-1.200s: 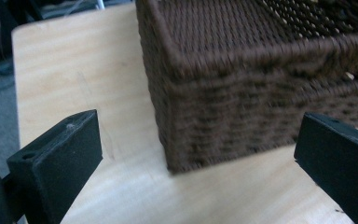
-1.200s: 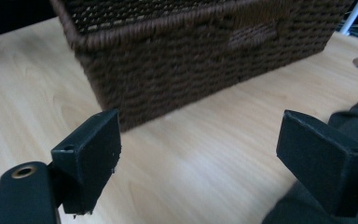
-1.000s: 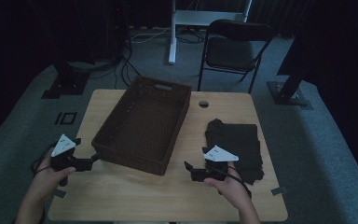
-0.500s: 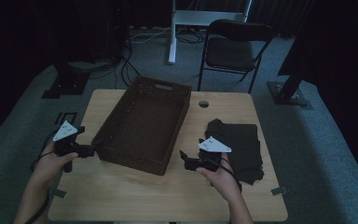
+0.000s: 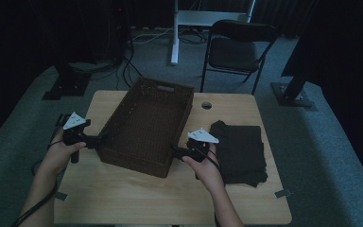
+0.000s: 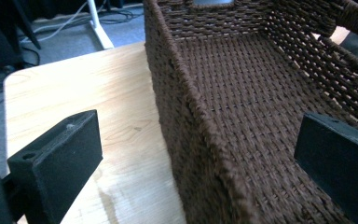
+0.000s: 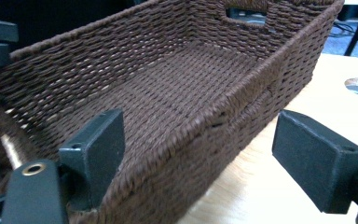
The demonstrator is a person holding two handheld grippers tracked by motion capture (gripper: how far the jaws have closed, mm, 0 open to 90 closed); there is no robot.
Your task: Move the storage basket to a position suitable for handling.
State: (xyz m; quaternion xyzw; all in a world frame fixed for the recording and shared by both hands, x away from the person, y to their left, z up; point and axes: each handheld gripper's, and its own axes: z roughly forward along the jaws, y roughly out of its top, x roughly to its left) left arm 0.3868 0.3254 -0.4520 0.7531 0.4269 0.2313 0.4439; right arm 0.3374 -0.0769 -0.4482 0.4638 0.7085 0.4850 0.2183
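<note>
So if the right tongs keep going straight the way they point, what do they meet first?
Most likely the near long wall of the brown wicker basket: the right tongs already straddle its rim, open, pads not yet pressing.

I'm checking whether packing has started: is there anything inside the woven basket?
No; the basket shows a bare woven bottom, and the dark folded cloth lies on the table beside it.

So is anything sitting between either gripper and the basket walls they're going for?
Nothing visible. The left gripper and right gripper each have a side wall of the basket between open jaws, pads not pressing.
</note>
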